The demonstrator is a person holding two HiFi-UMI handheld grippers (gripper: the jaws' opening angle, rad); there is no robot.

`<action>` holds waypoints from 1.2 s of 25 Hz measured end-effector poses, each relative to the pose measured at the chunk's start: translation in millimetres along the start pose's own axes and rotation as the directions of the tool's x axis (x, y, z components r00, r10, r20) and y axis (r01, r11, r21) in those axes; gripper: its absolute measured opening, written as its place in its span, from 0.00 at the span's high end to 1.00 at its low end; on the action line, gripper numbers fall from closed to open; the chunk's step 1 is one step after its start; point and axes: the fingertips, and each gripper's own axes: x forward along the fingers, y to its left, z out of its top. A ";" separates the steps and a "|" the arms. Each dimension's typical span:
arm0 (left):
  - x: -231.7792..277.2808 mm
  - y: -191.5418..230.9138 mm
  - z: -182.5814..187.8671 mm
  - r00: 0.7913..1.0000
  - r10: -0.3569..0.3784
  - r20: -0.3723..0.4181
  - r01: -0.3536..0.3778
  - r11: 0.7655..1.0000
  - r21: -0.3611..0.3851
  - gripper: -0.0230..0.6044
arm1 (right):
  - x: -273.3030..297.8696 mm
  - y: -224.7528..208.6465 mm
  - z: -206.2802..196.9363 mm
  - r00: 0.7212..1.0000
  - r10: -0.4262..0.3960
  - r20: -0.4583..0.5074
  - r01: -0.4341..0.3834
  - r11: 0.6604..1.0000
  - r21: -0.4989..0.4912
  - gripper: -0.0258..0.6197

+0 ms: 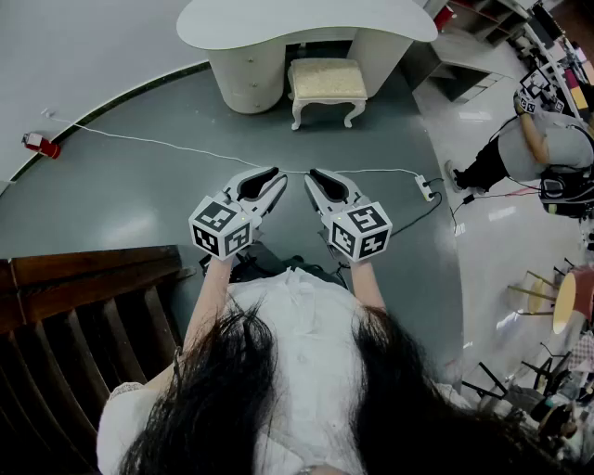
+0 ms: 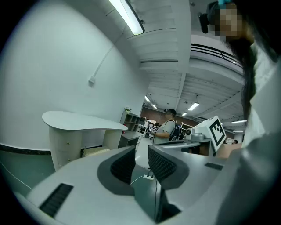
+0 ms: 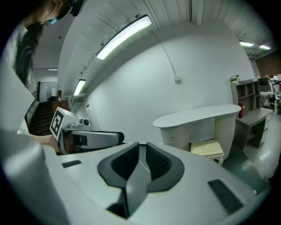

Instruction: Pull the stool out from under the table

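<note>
The cream cushioned stool [image 1: 327, 82] with white curved legs stands on the grey floor, its back part tucked under the curved white table [image 1: 306, 19]. My left gripper [image 1: 278, 173] and right gripper [image 1: 313, 174] are held side by side in front of me, well short of the stool, both shut with nothing between the jaws. In the left gripper view the left gripper [image 2: 141, 151] points past the table [image 2: 83, 121] and the stool [image 2: 94, 151]. In the right gripper view the right gripper [image 3: 141, 147] aims left of the stool [image 3: 208, 148] and the table [image 3: 197, 116].
A white cable [image 1: 186, 147] crosses the floor to a power strip [image 1: 425, 188] between me and the stool. A red object [image 1: 37, 143] lies at the left wall. Dark wooden stairs [image 1: 83, 315] are at my left. A person [image 1: 538, 148] stands at the right, near a grey desk [image 1: 464, 51].
</note>
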 end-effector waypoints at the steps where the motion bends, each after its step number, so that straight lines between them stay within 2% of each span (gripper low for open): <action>1: -0.5 -1.8 -0.2 1.000 0.001 0.000 -0.001 1.000 -0.001 0.81 | -2.1 0.0 -0.6 1.000 0.000 0.000 0.000 1.000 0.001 0.86; 11: 15.2 -14.3 -4.1 1.000 0.001 -0.019 -0.001 1.000 0.001 0.81 | -19.6 -23.2 -0.7 0.999 -0.027 0.031 0.026 0.999 0.046 0.86; 21: 29.9 -35.9 -6.3 1.000 0.002 -0.023 -0.002 1.000 0.021 0.81 | -43.5 -37.6 -13.3 0.999 -0.016 0.049 0.011 0.996 0.086 0.86; 25: 33.9 -32.8 -5.7 0.999 0.003 -0.037 -0.002 1.000 0.024 0.81 | -43.3 -45.9 -22.7 0.999 -0.022 0.042 0.017 0.993 0.114 0.86; 30: 50.7 -15.5 4.6 1.000 0.006 -0.028 -0.007 1.000 -0.007 0.81 | -36.8 -67.8 -19.5 0.998 -0.044 0.035 0.039 0.989 0.145 0.86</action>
